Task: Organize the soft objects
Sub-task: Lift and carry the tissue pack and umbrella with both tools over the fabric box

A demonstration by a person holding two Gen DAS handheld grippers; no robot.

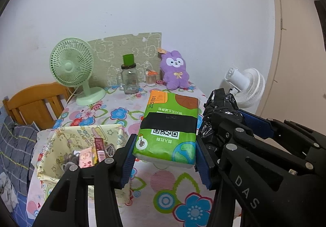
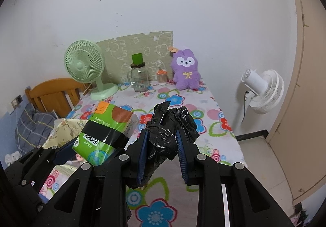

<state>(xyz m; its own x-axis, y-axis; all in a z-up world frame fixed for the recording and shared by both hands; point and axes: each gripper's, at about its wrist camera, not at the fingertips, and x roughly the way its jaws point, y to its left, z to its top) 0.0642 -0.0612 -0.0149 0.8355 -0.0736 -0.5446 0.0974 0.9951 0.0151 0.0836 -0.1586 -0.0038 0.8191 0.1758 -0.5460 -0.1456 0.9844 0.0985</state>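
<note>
1. Left gripper [image 1: 165,157] clamps a green tissue pack [image 1: 169,125] by its long sides, held clear above the flowered tablecloth [image 1: 175,184]. The wrapper shows a black band, a QR code, an orange corner and a globe print; the white tissue edge is exposed at the near end.
2. Right gripper [image 2: 162,154] pinches a crumpled, glossy black plastic bag [image 2: 171,125], also off the table.
3. A fabric basket [image 1: 51,168] sits below and left of the pack.

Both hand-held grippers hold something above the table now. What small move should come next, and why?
Probably carry the tissue pack, clamped in the left hand-held gripper, leftward over the open fabric basket. The pack is off the table, and the basket sits just left of it, already holding small items.
</note>
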